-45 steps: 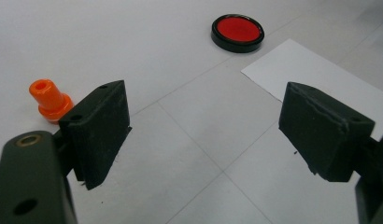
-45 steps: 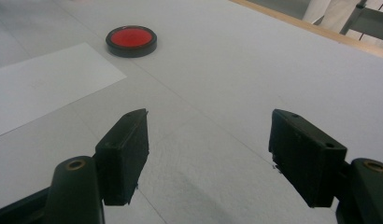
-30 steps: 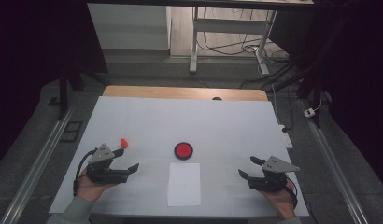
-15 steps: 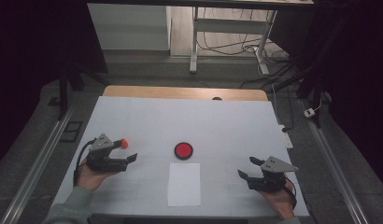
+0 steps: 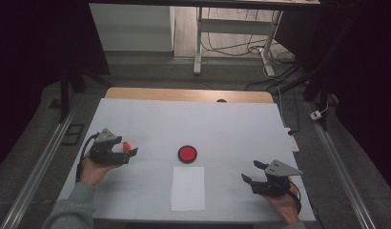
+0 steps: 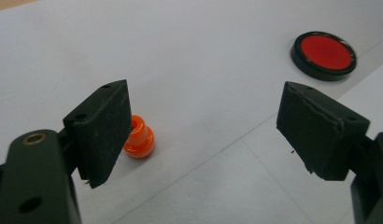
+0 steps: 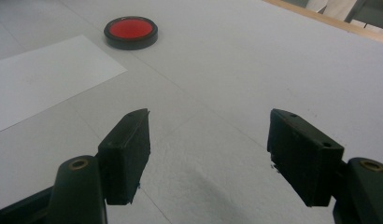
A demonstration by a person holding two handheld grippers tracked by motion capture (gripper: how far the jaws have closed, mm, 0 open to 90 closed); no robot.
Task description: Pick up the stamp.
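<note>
Your target is the small orange stamp [image 6: 140, 137], standing upright on the white table [image 5: 222, 124] at its left side, just beside the inner face of your left gripper [image 6: 199, 126]'s left-hand jaw as the left gripper view shows it. It looks like a light, hard plastic piece with a narrow neck above a wider base, so it will likely tip or skid if you nudge it from one side. Take it across the body, low enough to stay clear of the rounded top. Your left gripper's jaws stand wide apart and hold nothing; the stamp sits off-centre between them, so shift toward it before closing. Your right gripper [image 7: 208, 154] waits near the right corner, jaws spread, empty. The red round pad [image 5: 187, 153] lies mid-table, the white paper sheet [image 5: 188, 188] just nearer.
</note>
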